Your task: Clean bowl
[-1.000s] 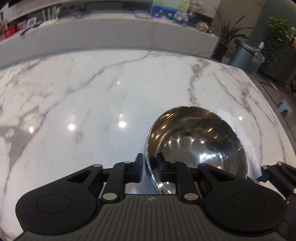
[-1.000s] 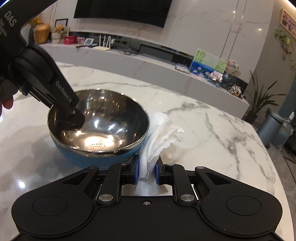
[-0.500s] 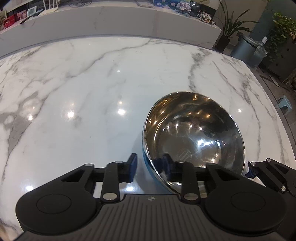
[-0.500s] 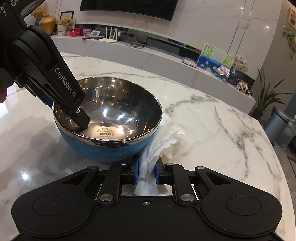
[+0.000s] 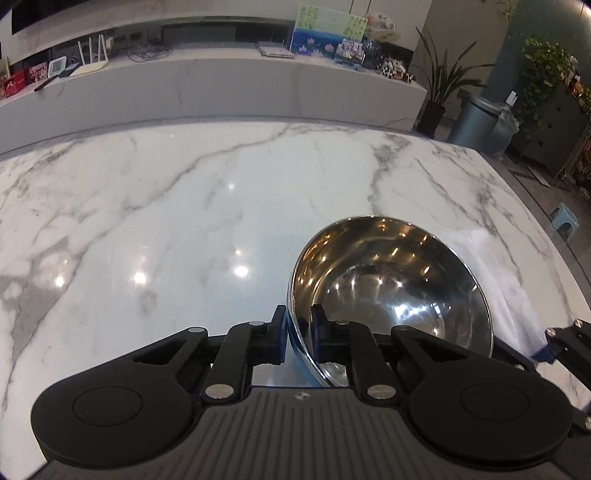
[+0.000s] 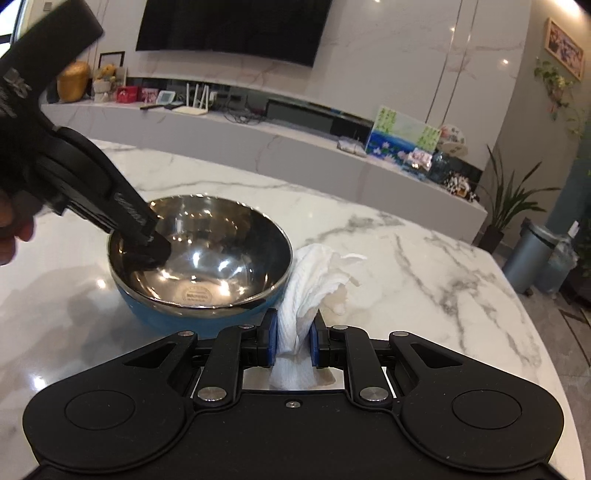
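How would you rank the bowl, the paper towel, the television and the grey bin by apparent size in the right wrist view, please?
1. Television, about level with the bowl; it is far off, so only as it looks.
2. Bowl.
3. Paper towel.
4. Grey bin, far from the camera.

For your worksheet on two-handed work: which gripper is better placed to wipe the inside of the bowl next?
Right. The right gripper is shut on the paper towel beside the bowl, while the left gripper clamps the rim, steadying it.
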A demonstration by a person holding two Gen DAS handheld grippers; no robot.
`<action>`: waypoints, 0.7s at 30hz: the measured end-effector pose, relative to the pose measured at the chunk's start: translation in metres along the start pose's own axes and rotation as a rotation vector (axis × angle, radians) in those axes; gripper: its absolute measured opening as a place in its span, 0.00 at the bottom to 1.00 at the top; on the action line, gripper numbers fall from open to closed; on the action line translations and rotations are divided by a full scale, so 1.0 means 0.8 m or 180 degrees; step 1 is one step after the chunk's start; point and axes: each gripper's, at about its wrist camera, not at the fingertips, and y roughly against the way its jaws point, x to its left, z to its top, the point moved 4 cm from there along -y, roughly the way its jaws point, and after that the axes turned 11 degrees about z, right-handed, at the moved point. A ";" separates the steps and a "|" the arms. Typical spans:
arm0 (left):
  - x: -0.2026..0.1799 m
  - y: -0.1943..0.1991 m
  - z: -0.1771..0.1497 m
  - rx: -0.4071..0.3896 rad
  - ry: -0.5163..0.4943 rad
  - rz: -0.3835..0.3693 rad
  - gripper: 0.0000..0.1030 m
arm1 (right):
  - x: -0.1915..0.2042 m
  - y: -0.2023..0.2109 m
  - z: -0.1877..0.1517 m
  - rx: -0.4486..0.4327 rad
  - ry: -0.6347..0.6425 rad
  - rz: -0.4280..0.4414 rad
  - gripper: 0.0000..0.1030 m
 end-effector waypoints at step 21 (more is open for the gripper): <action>0.001 0.012 -0.009 0.0258 0.0067 -0.0008 0.21 | 0.019 -0.023 -0.015 0.0333 0.0147 0.0143 0.14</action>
